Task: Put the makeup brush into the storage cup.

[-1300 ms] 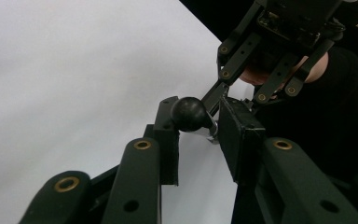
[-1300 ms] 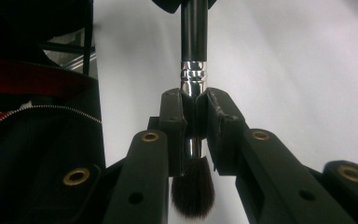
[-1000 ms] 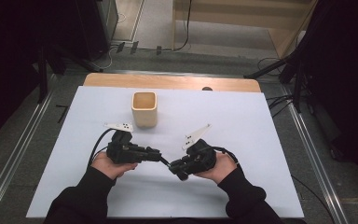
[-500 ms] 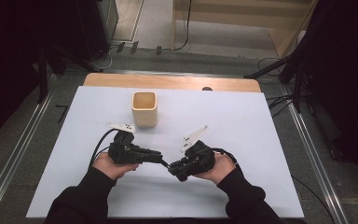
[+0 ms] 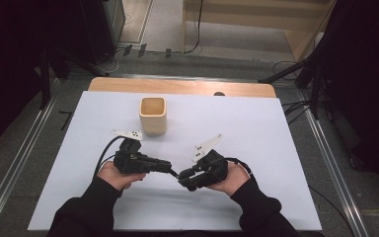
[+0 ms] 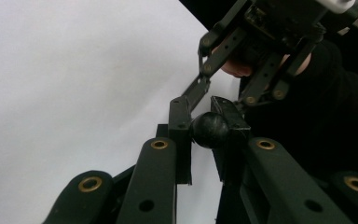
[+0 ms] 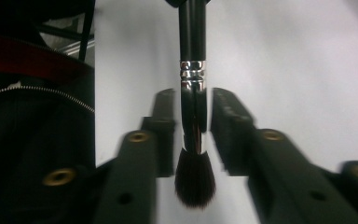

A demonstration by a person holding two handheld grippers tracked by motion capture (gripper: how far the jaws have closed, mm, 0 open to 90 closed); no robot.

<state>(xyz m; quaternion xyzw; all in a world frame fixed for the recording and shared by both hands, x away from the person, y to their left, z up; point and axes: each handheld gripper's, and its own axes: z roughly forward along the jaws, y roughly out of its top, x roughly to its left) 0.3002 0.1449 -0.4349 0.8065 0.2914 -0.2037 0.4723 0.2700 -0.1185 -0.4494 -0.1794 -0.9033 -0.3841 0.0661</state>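
Observation:
A black make-up brush (image 7: pixel 193 93) with a silver ferrule and dark bristles (image 7: pixel 195 179) runs between the two grippers. The rounded end of its handle (image 6: pixel 209 129) is pinched in my left gripper (image 6: pixel 204 112), which is shut on it. Around the ferrule stands my right gripper (image 7: pixel 193 100), with a thin gap on each side, so it is open. In the high view the left gripper (image 5: pixel 170 169) and right gripper (image 5: pixel 184 178) point tip to tip low over the white table sheet (image 5: pixel 256 123), near the front middle.
A tan square cup (image 5: pixel 153 116) stands upright on the sheet behind the left gripper, a hand's width away. A wooden table edge (image 5: pixel 177 86) runs along the back. Metal rails flank the table on both sides.
The right gripper has drawn back a little, right and toward the person. Its jaws look blurred around the ferrule. The left gripper has hardly moved.

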